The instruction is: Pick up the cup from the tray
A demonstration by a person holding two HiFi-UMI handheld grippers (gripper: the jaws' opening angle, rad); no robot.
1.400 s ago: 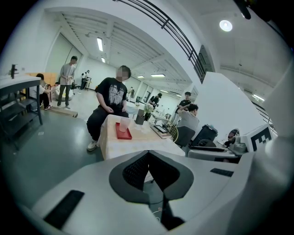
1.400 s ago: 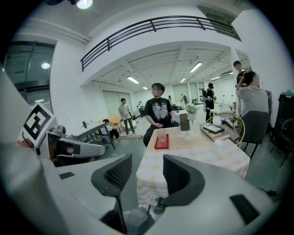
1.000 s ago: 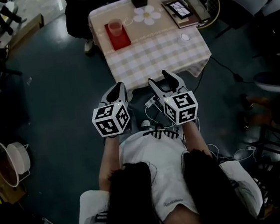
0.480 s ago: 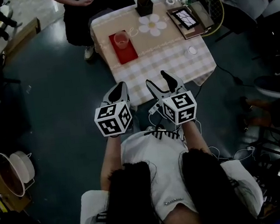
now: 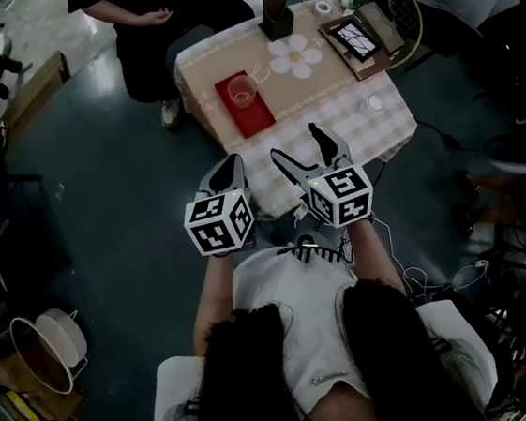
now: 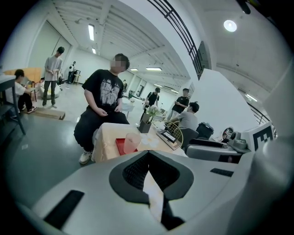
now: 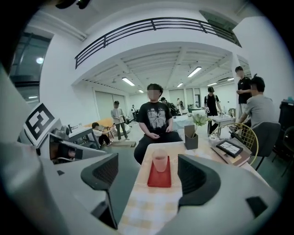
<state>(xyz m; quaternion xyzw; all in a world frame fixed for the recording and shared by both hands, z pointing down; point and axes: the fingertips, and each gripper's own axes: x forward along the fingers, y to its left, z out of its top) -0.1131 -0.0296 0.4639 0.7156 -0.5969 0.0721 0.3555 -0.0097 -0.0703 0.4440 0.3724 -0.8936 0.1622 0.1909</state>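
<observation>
Writing is hard to find: each gripper carries a cube with black and white square markers, the left cube [image 5: 219,223] and the right cube [image 5: 342,196], but these are patterns and not letters. The white print on the black shirt of the seated person [image 7: 154,121] is too small to read.

The left gripper [image 6: 148,160] has its jaws pressed together, with nothing between them. The right gripper [image 7: 151,176] has its jaws spread and they are opening; no thing is between the pads.

Seen through the gap of the right jaws, the pale pink cup [image 7: 160,161] stands upright well ahead of this gripper, on the far half of the red tray [image 7: 158,180]. From the left gripper the cup is ahead and a little to the left of the closed tips.

The tray lies on the table [image 5: 327,112], which has a checked cloth. Between the right gripper and the cup are only the checked cloth and the near end of the tray.

Beyond and to the right of the cup stands a dark box with a plant [image 7: 191,140]. A white flower shape [image 5: 296,57] lies on the cloth to the right of the tray. Farther right lies a tablet [image 7: 229,148] on a flat book, with a chair with a round wire back [image 7: 248,137] just behind it. A small round white thing [image 5: 374,102] is near the right edge of the table. The seated person is behind the table, straight ahead of the right gripper.
</observation>
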